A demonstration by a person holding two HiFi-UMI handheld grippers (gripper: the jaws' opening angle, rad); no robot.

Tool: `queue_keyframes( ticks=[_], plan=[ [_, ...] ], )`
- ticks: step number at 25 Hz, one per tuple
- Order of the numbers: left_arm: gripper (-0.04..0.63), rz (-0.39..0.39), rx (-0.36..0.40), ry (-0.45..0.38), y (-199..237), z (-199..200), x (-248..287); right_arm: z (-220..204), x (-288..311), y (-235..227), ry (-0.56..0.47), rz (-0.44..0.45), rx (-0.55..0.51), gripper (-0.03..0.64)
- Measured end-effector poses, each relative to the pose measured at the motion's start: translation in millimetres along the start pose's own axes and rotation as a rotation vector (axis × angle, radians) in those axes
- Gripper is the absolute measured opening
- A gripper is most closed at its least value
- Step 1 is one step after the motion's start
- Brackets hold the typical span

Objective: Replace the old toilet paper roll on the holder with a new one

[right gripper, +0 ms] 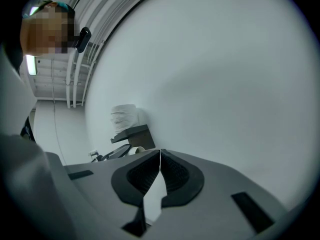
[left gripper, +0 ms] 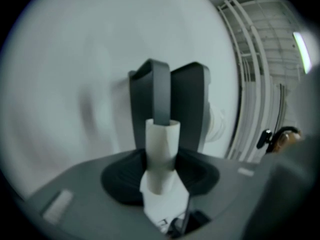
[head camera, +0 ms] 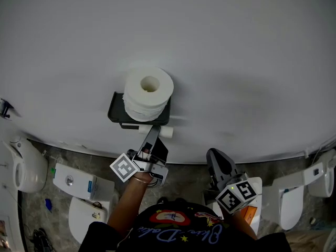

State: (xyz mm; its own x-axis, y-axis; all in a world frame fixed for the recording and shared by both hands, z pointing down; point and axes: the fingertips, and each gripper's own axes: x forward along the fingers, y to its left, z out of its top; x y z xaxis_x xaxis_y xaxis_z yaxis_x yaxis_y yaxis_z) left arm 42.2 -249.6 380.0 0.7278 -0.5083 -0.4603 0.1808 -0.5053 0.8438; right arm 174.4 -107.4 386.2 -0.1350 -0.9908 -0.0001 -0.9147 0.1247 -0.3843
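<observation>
A full white toilet paper roll (head camera: 149,92) stands on end on top of the black wall holder (head camera: 116,109); it also shows far off as the roll (right gripper: 124,117) above the holder (right gripper: 134,133). Under the shelf sits a bare white core (head camera: 166,132). My left gripper (head camera: 153,134) reaches up to it. In the left gripper view the core (left gripper: 162,144) stands between the jaws of the left gripper (left gripper: 162,170), pinched by them, with the holder's grey bar (left gripper: 161,91) running into its top. My right gripper (head camera: 215,158) hangs lower right, shut and holding nothing, as the right gripper (right gripper: 160,158) also shows in its own view.
A plain white wall (head camera: 236,62) fills most of the head view. Below it on the floor stand white toilets, one at the left (head camera: 25,168) and another at the right (head camera: 294,196), and a cistern lid (head camera: 76,181). A person's arm (head camera: 128,201) holds the left gripper.
</observation>
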Motion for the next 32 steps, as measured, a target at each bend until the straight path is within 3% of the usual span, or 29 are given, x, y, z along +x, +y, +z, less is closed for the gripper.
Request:
queue_keyframes(
  ticks=[6, 11, 20, 22, 26, 28, 32],
  plan=[
    [0.166, -0.03, -0.093, 0.115, -2.0, -53.5, 29.2, 1.8, -22.5, -14.3, -0.019, -0.065, 0.013, 0.014],
    [0.166, -0.01, -0.075, 0.234, -4.4, -101.6, 34.6, 4.7, -39.7, -27.1, -0.033, -0.108, 0.023, 0.014],
    [0.167, 0.132, 0.311, 0.344, -5.6, -107.2, -0.5, -2.6, -39.5, -27.6, -0.018, -0.099, 0.046, 0.014],
    [0.167, 0.181, 0.445, 0.378, -3.4, -101.9, -11.3, -5.2, -34.8, -24.3, -0.011, -0.081, 0.041, 0.014],
    [0.172, 0.279, 0.806, 0.464, -5.0, -88.5, -32.2, -8.0, -24.5, -14.5, 0.004, -0.046, 0.036, 0.014],
    [0.172, 0.315, 0.944, 0.492, -8.0, -82.8, -40.0, -10.5, -20.3, -10.5, 0.012, -0.028, 0.036, 0.014],
    [0.172, 0.337, 1.056, 0.485, -18.6, -74.7, -48.7, -15.9, -13.7, -2.5, 0.028, 0.002, 0.033, 0.014]
  ],
)
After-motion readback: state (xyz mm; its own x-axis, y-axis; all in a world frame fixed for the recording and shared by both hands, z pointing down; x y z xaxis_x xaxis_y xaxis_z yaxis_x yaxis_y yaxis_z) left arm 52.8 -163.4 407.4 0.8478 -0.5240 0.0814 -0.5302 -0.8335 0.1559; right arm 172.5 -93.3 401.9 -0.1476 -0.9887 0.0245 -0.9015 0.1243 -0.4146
